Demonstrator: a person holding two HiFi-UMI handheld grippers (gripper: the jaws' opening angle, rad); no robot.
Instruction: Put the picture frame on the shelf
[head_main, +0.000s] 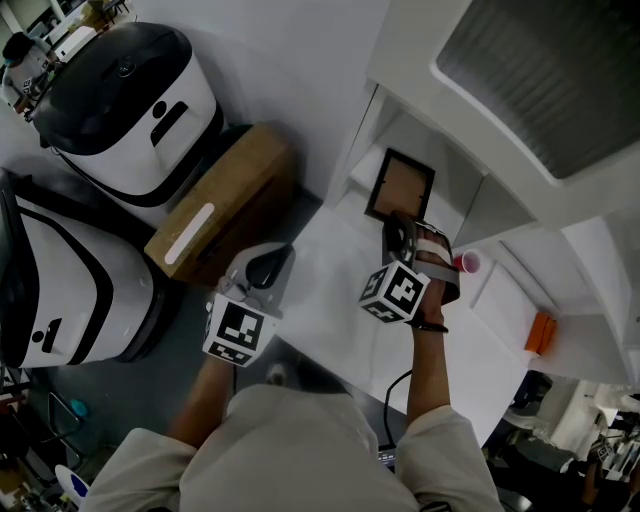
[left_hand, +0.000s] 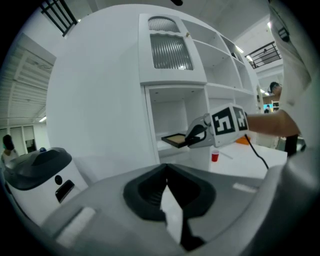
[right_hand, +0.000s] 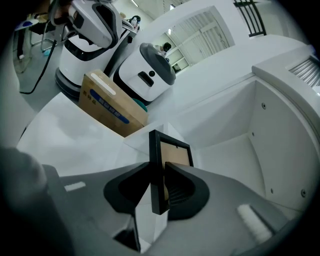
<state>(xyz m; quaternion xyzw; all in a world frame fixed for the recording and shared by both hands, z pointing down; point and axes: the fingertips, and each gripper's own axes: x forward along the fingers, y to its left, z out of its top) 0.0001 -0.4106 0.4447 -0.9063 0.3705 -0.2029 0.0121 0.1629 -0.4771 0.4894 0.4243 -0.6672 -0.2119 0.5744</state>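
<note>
With our right gripper clamped on the near edge of the picture frame, held flat at the mouth of the shelf, and our left gripper shut and empty, letting go too early could tip the frame off the ledge.

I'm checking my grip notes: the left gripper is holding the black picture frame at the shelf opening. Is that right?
Not quite. It is the right gripper that holds the picture frame at the shelf opening. The right gripper view shows its jaws closed on the frame's edge.
</note>
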